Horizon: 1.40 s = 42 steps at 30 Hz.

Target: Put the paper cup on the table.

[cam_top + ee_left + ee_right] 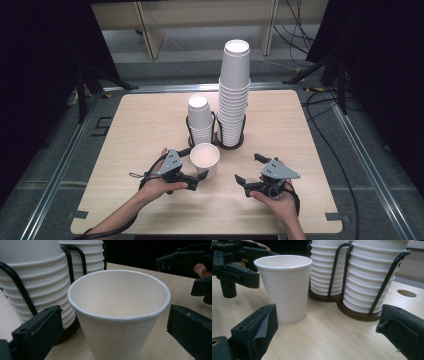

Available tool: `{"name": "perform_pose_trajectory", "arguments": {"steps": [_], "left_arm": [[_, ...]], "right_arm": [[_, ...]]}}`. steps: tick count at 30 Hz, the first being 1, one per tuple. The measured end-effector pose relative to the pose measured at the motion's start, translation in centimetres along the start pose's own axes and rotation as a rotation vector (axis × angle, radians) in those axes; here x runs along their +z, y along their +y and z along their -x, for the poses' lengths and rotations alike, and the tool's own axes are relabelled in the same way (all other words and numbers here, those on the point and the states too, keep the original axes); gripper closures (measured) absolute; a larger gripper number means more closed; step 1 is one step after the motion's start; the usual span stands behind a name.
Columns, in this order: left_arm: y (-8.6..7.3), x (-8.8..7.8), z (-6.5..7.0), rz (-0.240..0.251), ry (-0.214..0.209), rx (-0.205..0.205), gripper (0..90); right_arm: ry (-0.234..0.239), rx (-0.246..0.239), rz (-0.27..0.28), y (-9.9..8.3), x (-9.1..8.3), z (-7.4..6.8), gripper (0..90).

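Left tongs spread wide around paper cup (upright, frame centre), no contact visible. Right tongs agape, empty, lower right. Ribbed cup stacks in wire holder behind, wooden bench.

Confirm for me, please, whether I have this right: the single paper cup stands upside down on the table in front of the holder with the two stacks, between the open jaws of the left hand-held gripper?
Not quite: the single paper cup stands upright, mouth up, as the left gripper view shows by looking into it. The rest holds: it is on the table in front of the holder with the two stacks, between the open jaws of the left hand-held gripper.
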State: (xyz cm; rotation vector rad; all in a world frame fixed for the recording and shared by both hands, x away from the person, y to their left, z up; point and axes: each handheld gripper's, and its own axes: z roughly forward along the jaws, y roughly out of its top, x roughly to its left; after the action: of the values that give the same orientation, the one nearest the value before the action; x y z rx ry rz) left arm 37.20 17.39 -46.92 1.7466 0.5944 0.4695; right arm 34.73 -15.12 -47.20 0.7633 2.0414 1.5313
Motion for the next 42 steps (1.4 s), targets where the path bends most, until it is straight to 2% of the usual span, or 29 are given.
{"name": "perform_pose_trajectory", "arguments": {"steps": [2,4,6,10,11,12,15,16,17,18,19,20,21,22,24,25,26,28,31,32,36,37,41,42], "left_arm": [[0.0,-0.4,-0.1,0.013,-0.002,-0.003,0.0],[-0.1,-0.9,-0.2,0.014,-0.002,0.005,0.0],[-0.2,-1.3,-0.2,0.010,0.002,0.007,0.0],[-0.3,-2.4,-0.4,0.022,0.007,0.010,0.0],[-0.3,-2.7,-0.5,0.030,0.013,0.008,0.0],[-0.4,-2.9,-0.5,0.032,0.017,0.011,0.0],[-0.5,-3.7,-0.8,0.042,0.026,0.005,0.0],[-0.5,-4.1,-1.1,0.034,0.042,0.031,0.0],[-0.6,-4.4,-1.3,0.032,0.060,0.032,0.0],[-0.7,-4.5,-1.4,0.047,0.059,0.021,0.0],[-0.8,-4.9,-1.4,0.027,0.061,0.012,0.0],[-1.0,-5.0,-1.5,0.041,0.061,0.008,0.0],[-0.6,-5.7,-2.8,0.020,0.113,0.172,0.0],[-0.7,-5.8,-2.9,0.028,0.133,0.172,0.0],[-0.7,-6.3,-3.6,0.010,0.073,0.223,0.0],[-0.8,-6.5,-3.8,0.005,0.066,0.240,0.0],[-1.0,-6.5,-4.1,0.034,0.065,0.236,0.0],[-1.4,-7.2,-4.3,0.012,0.103,0.219,0.0],[-1.9,-7.7,-4.9,0.012,0.110,0.227,0.0],[-2.6,-7.8,-3.6,0.031,0.140,0.009,0.0],[-3.4,-8.5,-4.4,0.040,0.168,0.001,0.0],[-3.5,-9.0,-4.5,0.014,0.189,-0.009,0.0],[-4.4,-9.8,-5.4,0.036,0.221,-0.023,0.0],[-4.6,-10.2,-5.5,0.013,0.242,-0.033,0.0]], "right_arm": [[-0.014,0.000,0.018,-0.1,0.1,0.0,3.0],[0.000,0.023,0.005,-0.2,0.0,0.0,3.0],[-0.006,-0.004,0.004,-0.1,0.0,0.2,3.0],[0.007,0.043,-0.007,-0.2,0.0,-0.1,3.0],[0.007,0.043,-0.007,-0.2,0.0,-0.1,3.0],[-0.016,0.017,0.016,-0.2,0.1,0.1,3.0],[-0.011,0.014,0.000,-0.3,0.0,0.1,3.0],[-0.015,0.006,0.001,-0.2,-0.1,0.1,3.0],[-0.013,0.003,0.002,-0.2,0.0,0.2,3.0],[-0.013,0.012,-0.010,-0.2,-0.1,0.1,3.0],[-0.016,0.011,-0.010,-0.2,-0.2,0.2,3.0],[-0.015,0.017,-0.011,-0.3,-0.1,0.1,3.0],[-0.013,0.014,-0.009,-0.3,-0.1,0.2,3.0],[-0.012,0.011,-0.010,-0.3,-0.1,0.2,3.0],[-0.017,0.018,-0.008,-0.3,-0.1,0.1,3.0],[-0.017,0.015,-0.008,-0.3,-0.1,0.2,3.0],[-0.018,0.015,-0.007,-0.3,-0.1,0.2,3.0],[-0.020,0.015,-0.008,-0.3,-0.1,0.2,3.0],[-0.020,0.017,-0.002,-0.4,-0.1,0.2,3.0],[-0.024,0.021,0.001,-0.4,-0.1,0.2,3.0],[-0.022,0.030,-0.006,-0.4,-0.2,0.1,3.1],[-0.032,0.024,-0.016,-0.5,-0.2,0.2,3.2],[-0.033,0.015,-0.009,-0.6,-0.1,0.2,3.2],[-0.032,0.010,-0.005,-0.6,0.0,0.3,3.2]]}}
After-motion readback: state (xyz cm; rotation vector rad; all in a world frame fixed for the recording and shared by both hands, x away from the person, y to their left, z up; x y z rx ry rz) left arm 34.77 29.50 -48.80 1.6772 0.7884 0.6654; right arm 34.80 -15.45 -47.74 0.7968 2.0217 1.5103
